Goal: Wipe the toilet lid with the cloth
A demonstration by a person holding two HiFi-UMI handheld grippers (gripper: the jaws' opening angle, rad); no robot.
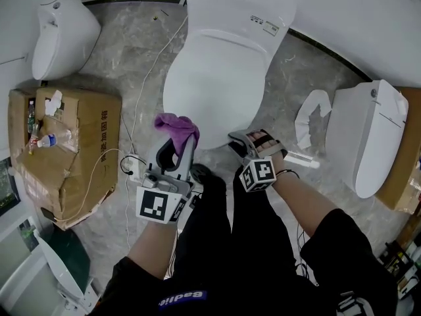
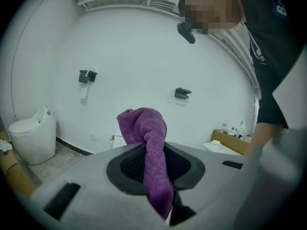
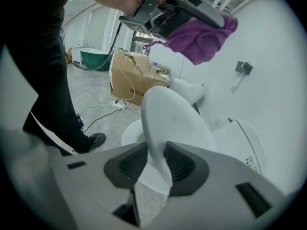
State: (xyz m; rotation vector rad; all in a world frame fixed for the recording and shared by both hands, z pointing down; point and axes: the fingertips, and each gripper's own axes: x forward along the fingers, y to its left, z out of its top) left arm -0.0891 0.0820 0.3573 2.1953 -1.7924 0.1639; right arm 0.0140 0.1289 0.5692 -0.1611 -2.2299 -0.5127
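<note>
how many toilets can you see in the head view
3: the middle toilet straight ahead, the left toilet at top left, the right toilet near the right edge. More may be hidden out of frame.

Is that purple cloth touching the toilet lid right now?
No: the purple cloth, clamped in the left claw, hangs in the air clear above the toilet lid.

My left gripper [image 1: 177, 147] and right gripper [image 1: 245, 139]: grey shells, black ribbed pads [image 2: 132, 166], white cubes [image 1: 160, 205] with black square markers. I wear black sleeves [image 1: 337, 242], black trousers [image 1: 210, 226], black shoe [image 1: 200, 172], dark wristband [image 1: 287, 172].
</note>
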